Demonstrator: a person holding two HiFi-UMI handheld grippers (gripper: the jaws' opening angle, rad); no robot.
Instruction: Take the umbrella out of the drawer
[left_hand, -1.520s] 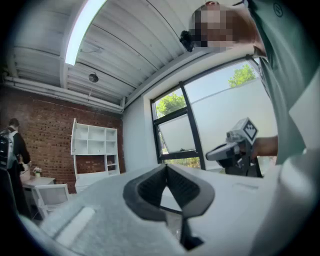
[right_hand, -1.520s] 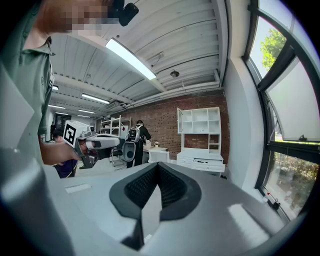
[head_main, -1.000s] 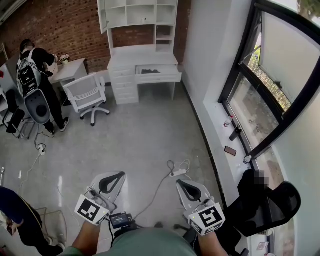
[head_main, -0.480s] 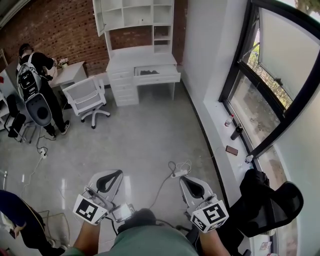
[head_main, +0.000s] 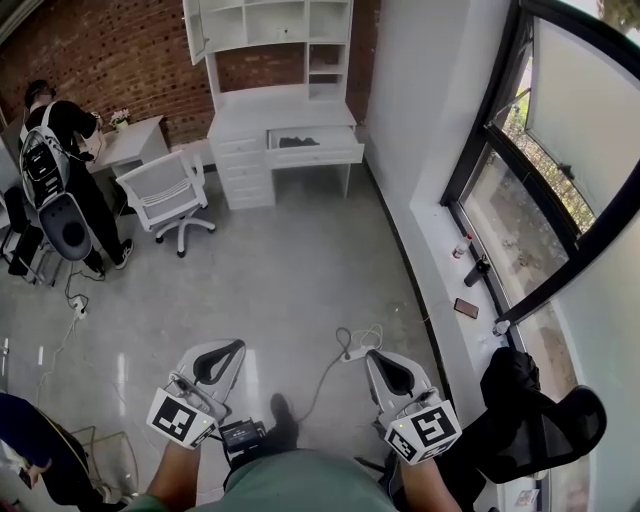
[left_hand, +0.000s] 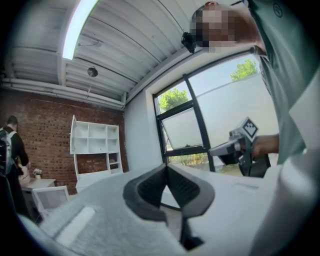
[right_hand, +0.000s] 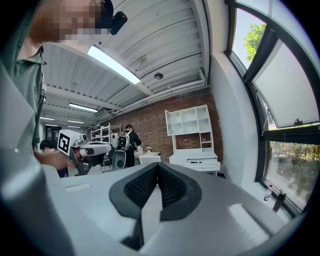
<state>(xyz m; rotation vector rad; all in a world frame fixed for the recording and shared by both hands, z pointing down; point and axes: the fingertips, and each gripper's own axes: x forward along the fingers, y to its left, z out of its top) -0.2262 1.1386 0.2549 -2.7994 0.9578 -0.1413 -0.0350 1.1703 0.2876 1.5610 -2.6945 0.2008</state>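
Observation:
A white desk with a hutch (head_main: 285, 120) stands far across the room against the brick wall. Its drawer (head_main: 318, 148) is pulled open, and a dark thing (head_main: 297, 141), probably the umbrella, lies inside. The right gripper view shows the same open drawer (right_hand: 196, 163) in the distance. My left gripper (head_main: 236, 347) and right gripper (head_main: 380, 358) are held level at the bottom of the head view, far from the desk. Both are shut and hold nothing. The shut jaws show in the left gripper view (left_hand: 167, 168) and in the right gripper view (right_hand: 158, 165).
A white office chair (head_main: 170, 190) and a small side desk (head_main: 135, 140) stand left of the desk, with a person wearing a backpack (head_main: 50, 150) beside them. A power strip with cable (head_main: 352, 348) lies on the floor ahead. Bottles (head_main: 470, 265) and a phone (head_main: 466, 307) sit on the window sill; a black chair (head_main: 545, 420) stands at right.
Both grippers and the view have shifted forward across the floor towards the desk. A foot now shows between the grippers. Both jaws stay shut.

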